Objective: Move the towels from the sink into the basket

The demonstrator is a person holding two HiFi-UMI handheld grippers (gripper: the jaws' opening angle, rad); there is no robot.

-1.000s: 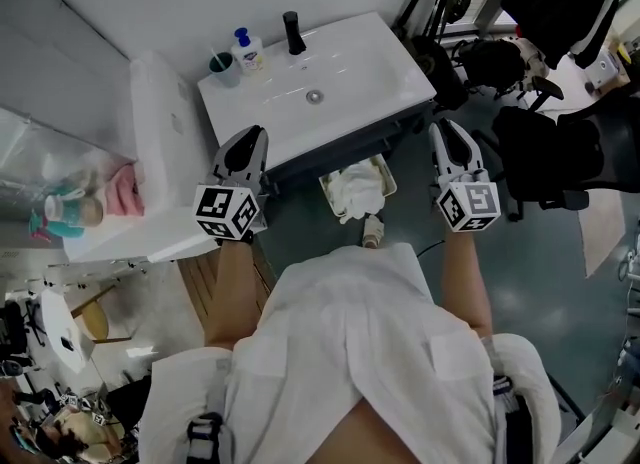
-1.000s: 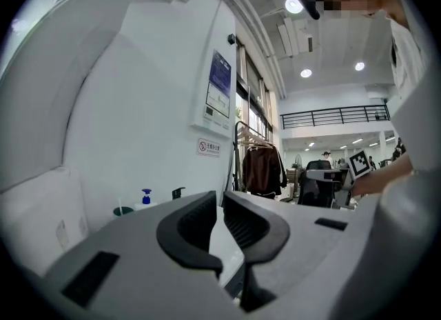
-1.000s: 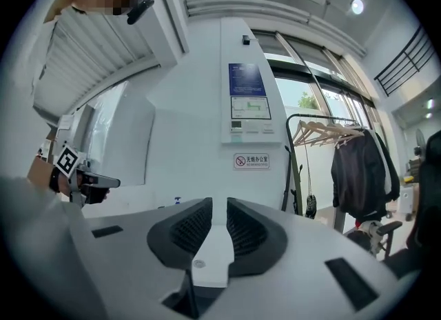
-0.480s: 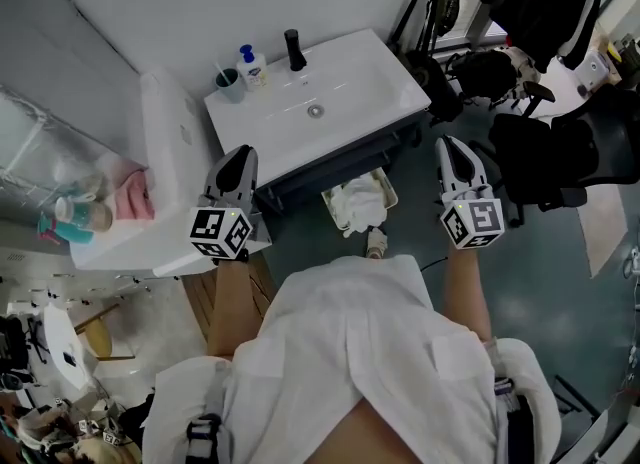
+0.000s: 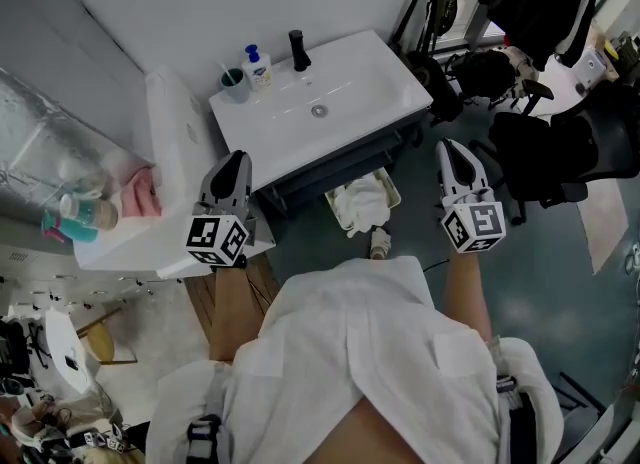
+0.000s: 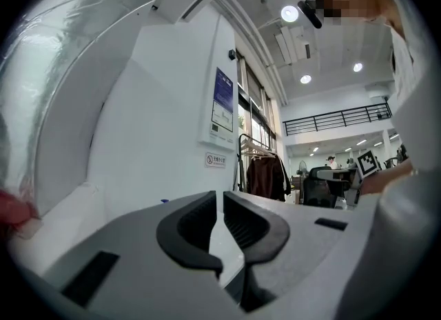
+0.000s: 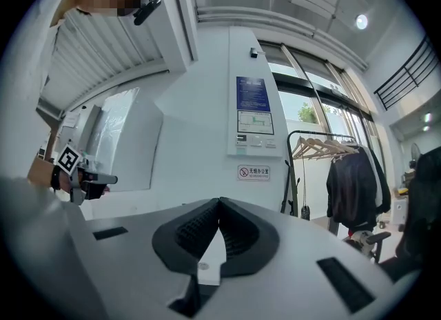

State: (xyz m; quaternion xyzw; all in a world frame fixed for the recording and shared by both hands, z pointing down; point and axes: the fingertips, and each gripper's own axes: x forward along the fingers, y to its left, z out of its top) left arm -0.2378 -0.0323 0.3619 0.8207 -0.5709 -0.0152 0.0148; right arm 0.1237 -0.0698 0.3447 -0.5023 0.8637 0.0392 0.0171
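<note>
Some crumpled white towels [image 5: 362, 202] hide the basket [image 5: 394, 192] bottom.

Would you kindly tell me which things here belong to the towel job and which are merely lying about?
Job: sink; basket; white towels inside it.
Lying about: soap bottle; cup; pink cloth; black chair.

No wording reads with confidence. In the right gripper view we note a wall notice [image 7: 252, 115] with a blue header, its print too small. Below it is a small sign [image 7: 253, 172] with a red prohibition circle and characters we cannot make out. The left gripper view shows both, equally illegible.
</note>
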